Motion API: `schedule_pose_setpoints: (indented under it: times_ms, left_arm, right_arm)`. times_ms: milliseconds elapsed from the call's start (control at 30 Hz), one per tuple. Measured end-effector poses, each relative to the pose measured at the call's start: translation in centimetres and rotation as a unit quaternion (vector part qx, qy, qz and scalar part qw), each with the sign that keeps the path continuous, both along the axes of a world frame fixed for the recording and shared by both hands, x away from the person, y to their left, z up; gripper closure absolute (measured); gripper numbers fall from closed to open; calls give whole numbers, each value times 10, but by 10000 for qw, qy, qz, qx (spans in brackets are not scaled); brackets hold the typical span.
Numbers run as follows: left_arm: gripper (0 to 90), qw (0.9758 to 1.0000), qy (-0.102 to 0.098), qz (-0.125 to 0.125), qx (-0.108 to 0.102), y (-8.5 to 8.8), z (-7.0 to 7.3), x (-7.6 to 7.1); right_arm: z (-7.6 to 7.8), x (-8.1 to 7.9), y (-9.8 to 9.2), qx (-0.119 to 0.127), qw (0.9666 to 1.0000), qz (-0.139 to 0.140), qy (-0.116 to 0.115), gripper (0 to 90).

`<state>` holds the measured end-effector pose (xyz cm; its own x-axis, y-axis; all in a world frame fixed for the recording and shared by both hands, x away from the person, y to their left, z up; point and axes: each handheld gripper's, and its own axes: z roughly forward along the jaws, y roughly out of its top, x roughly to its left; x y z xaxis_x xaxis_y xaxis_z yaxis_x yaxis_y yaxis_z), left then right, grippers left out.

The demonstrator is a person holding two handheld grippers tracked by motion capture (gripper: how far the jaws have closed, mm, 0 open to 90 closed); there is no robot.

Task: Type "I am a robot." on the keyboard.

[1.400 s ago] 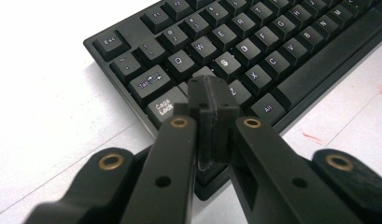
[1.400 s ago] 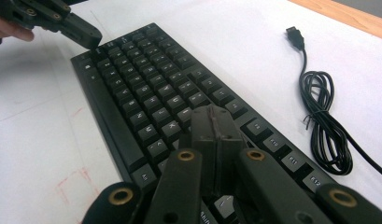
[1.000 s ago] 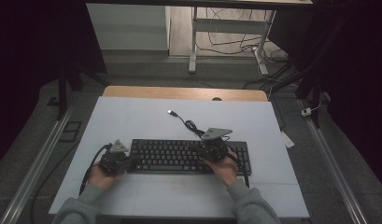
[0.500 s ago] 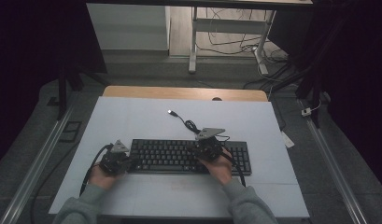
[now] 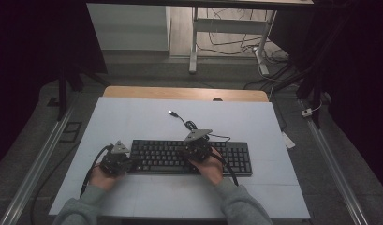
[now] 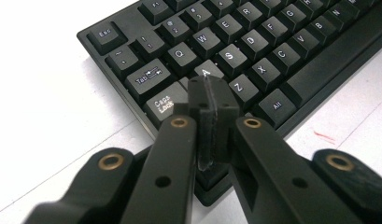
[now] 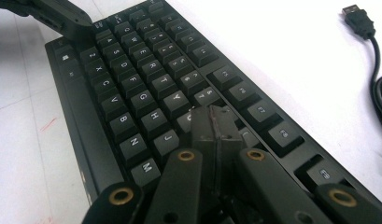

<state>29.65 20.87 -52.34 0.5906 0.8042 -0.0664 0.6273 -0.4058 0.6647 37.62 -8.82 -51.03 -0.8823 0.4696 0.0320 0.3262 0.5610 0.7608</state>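
A black keyboard (image 5: 189, 157) is seen lying flat on the white surface (image 5: 133, 117) in the lower middle of the high view, its cable and USB plug (image 5: 171, 113) trailing toward the upper middle. The left gripper (image 6: 212, 95) is held at the keyboard's left end, jaws pressed together with nothing between them, tips over the A and Caps Lock keys. The right gripper (image 7: 215, 122), jaws likewise closed and empty, is placed over the middle keys, near the J and H keys.
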Motion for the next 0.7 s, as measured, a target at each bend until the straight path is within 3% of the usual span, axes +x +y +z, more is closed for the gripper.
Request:
schedule_pose_setpoints:
  times_ms: [367,567,600,700]
  left_arm:
    - [890,10000,1,-21,70,-2,-2,0]
    - [890,10000,3,-30,67,-2,-2,0]
    - [890,10000,10,-24,57,-2,-2,0]
    - [890,10000,7,-29,59,-2,-2,0]
  right_arm:
    - [-1,2,7,-22,10000,3,-77,897]
    - [-7,3,10,-262,9996,-46,-45,899]
    - [-8,5,9,-186,9998,-72,33,899]
    - [-6,3,9,-193,9998,-68,-45,899]
